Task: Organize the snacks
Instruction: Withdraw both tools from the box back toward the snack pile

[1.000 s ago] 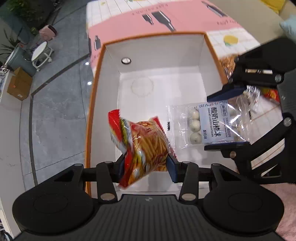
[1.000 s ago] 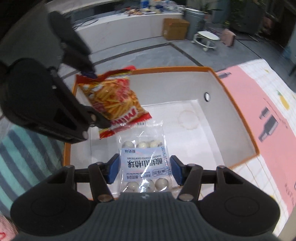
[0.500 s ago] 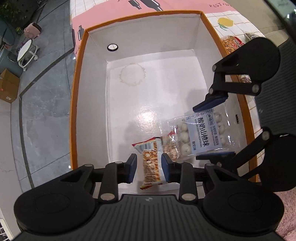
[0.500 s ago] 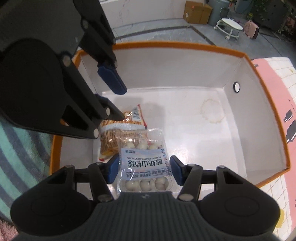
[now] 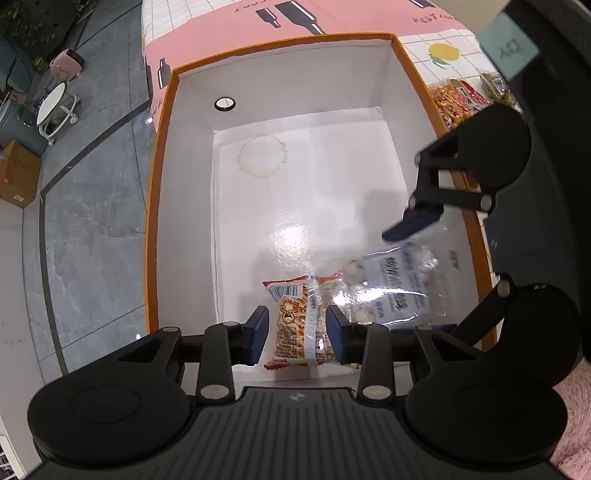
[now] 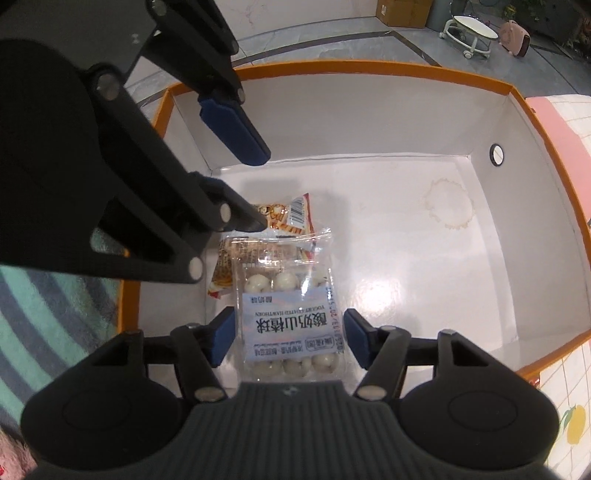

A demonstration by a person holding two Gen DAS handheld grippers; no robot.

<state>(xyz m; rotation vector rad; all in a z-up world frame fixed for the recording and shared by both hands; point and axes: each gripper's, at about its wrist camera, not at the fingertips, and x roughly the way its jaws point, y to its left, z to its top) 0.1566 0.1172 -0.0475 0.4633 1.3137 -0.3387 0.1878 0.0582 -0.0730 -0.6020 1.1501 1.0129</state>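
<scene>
The left gripper (image 5: 297, 334), a black two-finger tool with blue pads, hangs low inside the near end of the white-lined cardboard box with an orange rim (image 5: 159, 206); its jaws stand apart, released, on either side of the red and orange foil bag of stick snacks (image 5: 295, 325), which lies flat on the box floor with gaps showing between it and each pad. Just to the right of that bag, and lapping over its edge, lies the clear plastic packet of white yogurt-coated balls with a pale blue label (image 6: 291, 325), also on the floor near the box's front wall. The right gripper (image 6: 290, 341), of the same black build, straddles this packet with its jaws spread wide and clear of the wrapper on both sides, so it grasps nothing. Farther along the white floor is a faint brown ring stain (image 6: 448, 206), and a round black-rimmed hole (image 6: 496, 154) sits in the far wall. Outside the box on the right, on the pink and white patterned tablecloth (image 5: 229, 33), lie more snack packets (image 5: 456, 101).
</scene>
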